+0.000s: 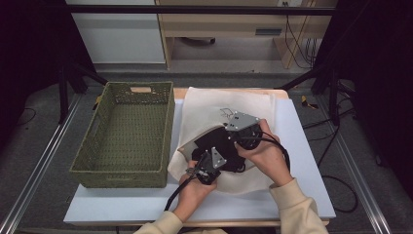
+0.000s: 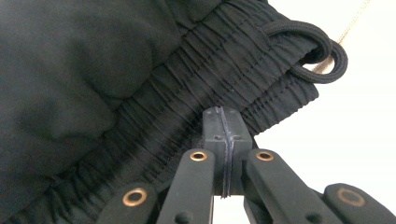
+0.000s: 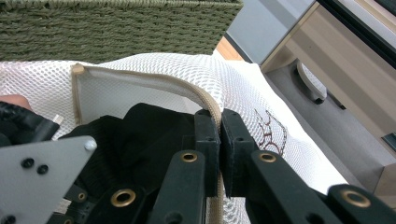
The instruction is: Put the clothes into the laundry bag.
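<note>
Black garment (image 2: 93,70), elastic waistband gathered, drawcord looped.

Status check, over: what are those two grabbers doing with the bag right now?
Left gripper shut on black garment's waistband. Right gripper shut on mesh bag's opening rim. Garment partly inside. Nothing blocking.

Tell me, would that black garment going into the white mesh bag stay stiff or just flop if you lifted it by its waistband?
Probably floppy: the black garment lies in soft folds, and its elastic waistband is gathered. It likely drapes from wherever the left hand-held gripper pinches it. It looks light, thin fabric, so it would bunch when pushed rather than slide. The mesh bag seems just as limp.
</note>
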A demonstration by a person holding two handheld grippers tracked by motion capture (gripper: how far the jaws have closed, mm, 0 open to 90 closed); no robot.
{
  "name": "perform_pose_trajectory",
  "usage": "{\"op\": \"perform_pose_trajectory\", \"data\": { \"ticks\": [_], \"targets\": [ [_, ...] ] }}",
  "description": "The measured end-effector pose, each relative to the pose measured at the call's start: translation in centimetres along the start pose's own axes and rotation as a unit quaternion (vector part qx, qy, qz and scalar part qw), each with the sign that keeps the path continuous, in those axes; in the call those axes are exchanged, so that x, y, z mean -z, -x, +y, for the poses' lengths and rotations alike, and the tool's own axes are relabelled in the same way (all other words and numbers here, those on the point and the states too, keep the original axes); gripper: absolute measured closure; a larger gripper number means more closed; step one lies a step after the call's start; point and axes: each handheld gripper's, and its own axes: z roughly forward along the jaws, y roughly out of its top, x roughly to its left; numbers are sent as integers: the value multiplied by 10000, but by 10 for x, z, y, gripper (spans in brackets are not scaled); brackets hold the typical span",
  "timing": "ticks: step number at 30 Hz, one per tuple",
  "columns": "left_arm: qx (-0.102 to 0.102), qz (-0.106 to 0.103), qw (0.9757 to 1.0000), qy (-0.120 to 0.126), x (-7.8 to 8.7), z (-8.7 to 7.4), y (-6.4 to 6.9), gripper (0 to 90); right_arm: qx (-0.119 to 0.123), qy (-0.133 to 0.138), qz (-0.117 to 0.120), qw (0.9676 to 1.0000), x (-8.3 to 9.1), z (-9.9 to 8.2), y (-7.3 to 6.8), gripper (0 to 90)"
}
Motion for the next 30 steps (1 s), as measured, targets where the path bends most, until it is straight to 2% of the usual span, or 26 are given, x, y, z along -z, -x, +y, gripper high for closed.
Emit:
{"op": "perform_pose_trajectory", "data": {
  "ticks": [5,8,14,25,30],
  "targets": [
    [11,42,10000,26,-4,2,-1,900,-26,7,-6,10000,0,0,1,871],
    [-88,88,9999,-30,-5,5,-2,900,-36,19,-7,10000,1,-1,2,872],
    [-32,105,9999,-6,-11,7,-2,900,-108,55,-21,9999,3,-2,5,872],
    [-105,178,9998,-38,-13,9,-2,900,-102,43,-22,9999,3,-2,5,872],
    [-60,227,9997,8,-15,10,-1,900,-119,64,-60,9999,5,0,6,872]
  ]
}}
